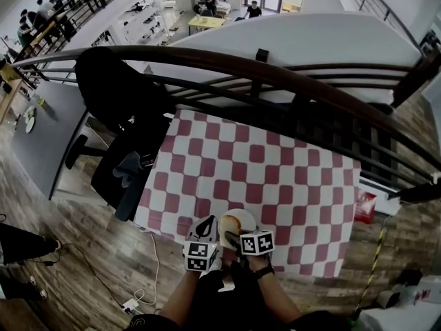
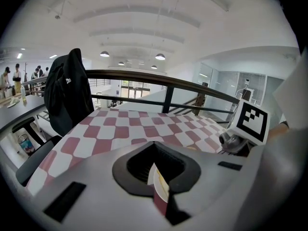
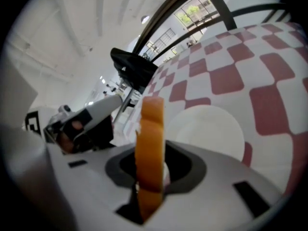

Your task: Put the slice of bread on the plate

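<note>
A slice of bread (image 3: 149, 143) with an orange-brown crust stands edge-on between the jaws of my right gripper (image 3: 151, 174), which is shut on it. Just beyond it a white plate (image 3: 211, 129) lies on the red-and-white checked tablecloth (image 3: 269, 66). In the head view the plate (image 1: 249, 219) sits near the table's front edge, with the bread (image 1: 230, 225) held over it by the right gripper (image 1: 233, 238). My left gripper (image 1: 204, 227) hovers close on the left of the plate. Its jaws (image 2: 159, 184) look shut, with only a thin sliver showing between them.
A black office chair (image 1: 114, 102) with a dark jacket stands at the table's left side. A dark curved railing (image 1: 275, 74) runs behind the table. A red item (image 1: 365, 205) sits off the table's right edge. A cable and power strip (image 1: 131, 303) lie on the wooden floor.
</note>
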`<state>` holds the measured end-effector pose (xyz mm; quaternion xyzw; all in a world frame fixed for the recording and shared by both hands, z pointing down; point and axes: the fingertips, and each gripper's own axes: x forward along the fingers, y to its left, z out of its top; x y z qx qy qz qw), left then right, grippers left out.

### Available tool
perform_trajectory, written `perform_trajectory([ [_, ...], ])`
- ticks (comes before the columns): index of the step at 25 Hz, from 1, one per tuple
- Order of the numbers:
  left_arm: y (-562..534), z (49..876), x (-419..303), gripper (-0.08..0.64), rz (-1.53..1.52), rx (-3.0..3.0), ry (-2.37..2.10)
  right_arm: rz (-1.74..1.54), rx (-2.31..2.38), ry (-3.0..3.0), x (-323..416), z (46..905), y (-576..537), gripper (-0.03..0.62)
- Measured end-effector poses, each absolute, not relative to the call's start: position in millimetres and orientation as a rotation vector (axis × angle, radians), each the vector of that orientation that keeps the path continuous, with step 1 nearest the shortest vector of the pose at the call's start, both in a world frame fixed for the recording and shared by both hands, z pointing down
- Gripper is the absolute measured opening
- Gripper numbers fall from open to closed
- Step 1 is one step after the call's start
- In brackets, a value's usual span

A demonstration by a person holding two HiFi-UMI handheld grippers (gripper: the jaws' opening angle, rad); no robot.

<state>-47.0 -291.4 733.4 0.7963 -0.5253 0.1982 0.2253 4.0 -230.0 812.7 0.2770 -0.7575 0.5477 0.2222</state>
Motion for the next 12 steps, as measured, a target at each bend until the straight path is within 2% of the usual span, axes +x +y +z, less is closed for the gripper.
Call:
perform_trajectory([
  [7, -286, 731, -52, 0.017, 0.564, 2.189, -1.471, 1.443, 0.829, -2.052, 9, 833, -245, 0.106],
  [10, -283, 729, -54, 0.017, 0.56, 2.182, -1.483, 1.352, 0.889, -2.0, 20, 840, -249, 0.144],
  [12, -283, 727, -55, 0.017, 0.557, 2.18, -1.489, 1.258, 0.934, -1.982, 27, 842, -253, 0.2],
])
